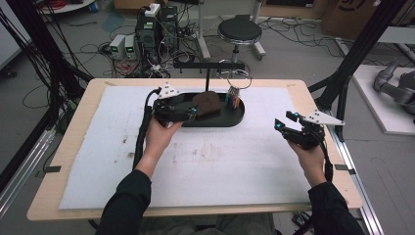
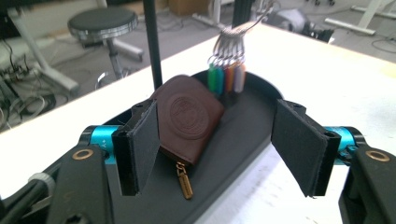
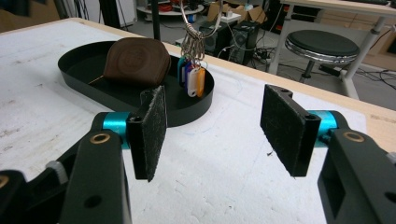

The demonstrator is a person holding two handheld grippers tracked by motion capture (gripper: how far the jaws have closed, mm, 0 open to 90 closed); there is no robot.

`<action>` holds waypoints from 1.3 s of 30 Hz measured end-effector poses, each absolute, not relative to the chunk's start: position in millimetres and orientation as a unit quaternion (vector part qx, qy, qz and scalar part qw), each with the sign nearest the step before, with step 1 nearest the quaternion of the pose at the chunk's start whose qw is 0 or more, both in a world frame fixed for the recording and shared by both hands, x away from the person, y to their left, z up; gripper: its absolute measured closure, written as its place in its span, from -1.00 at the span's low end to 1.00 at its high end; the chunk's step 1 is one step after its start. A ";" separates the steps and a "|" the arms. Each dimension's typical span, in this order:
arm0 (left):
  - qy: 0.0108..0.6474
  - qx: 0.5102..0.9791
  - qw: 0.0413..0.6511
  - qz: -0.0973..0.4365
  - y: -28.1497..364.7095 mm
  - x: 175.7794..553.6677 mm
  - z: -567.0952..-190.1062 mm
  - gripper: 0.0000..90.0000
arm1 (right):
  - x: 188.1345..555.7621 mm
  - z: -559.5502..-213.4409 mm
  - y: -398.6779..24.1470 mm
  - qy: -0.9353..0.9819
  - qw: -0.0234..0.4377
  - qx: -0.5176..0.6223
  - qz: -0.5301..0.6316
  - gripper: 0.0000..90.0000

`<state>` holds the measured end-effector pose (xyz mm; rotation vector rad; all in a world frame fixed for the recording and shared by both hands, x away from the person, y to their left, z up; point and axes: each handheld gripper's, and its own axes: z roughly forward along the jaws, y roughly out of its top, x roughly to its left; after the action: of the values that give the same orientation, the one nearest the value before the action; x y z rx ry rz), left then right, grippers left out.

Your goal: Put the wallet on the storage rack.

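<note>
Brown zip pouch (image 2: 189, 119) lies in the black oval tray (image 1: 235, 120), w/ its brass zipper pull (image 2: 183, 179) pointing toward the left gripper (image 2: 215, 144). Tray sits near the mat's far edge, roughly mid. Coloured key tags (image 3: 192, 77) hang on rings at the tray's right end, just beside the pouch. Left gripper hovers at the tray's left end, jaws spread, nothing betw. them. Right gripper (image 3: 212, 130) near the mat's right edge, well apart, jaws spread, empty.

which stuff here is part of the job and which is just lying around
Part of the job:
- brown zip pouch lying in the black oval tray
- bunch of coloured key tags hanging over the tray
- left gripper, jaws open near the pouch

Lying about:
- round stool
- computer boxes and cables on the floor
</note>
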<state>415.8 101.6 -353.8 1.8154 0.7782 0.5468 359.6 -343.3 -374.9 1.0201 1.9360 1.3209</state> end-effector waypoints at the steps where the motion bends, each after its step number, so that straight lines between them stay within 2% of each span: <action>1: 0.318 0.755 0.528 0.225 105.1 409.3 -352.6 -0.28 | 360.0 -375.1 -343.0 0.726 0.288 0.381 0.495 -0.07; 9: 0.277 0.759 0.542 0.229 130.1 371.5 -350.5 -0.38 | 362.2 -377.0 -338.4 0.734 0.278 0.371 0.496 -0.08; 17: 0.293 0.749 0.549 0.229 168.2 346.8 -363.3 -0.40 | 364.5 -380.4 -333.0 0.747 0.267 0.367 0.486 -0.10; 28: 0.325 0.739 0.542 0.233 209.9 334.4 -389.4 -0.40 | 365.4 -383.0 -334.5 0.749 0.265 0.374 0.479 -0.11; 39: 0.343 0.723 0.543 0.255 233.3 336.0 -395.6 -0.40 | 367.1 -389.3 -339.7 0.744 0.254 0.394 0.475 -0.14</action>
<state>336.0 233.3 -395.6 1.7161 0.8142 0.6051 367.1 -339.7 -389.3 1.0712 2.0219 1.2916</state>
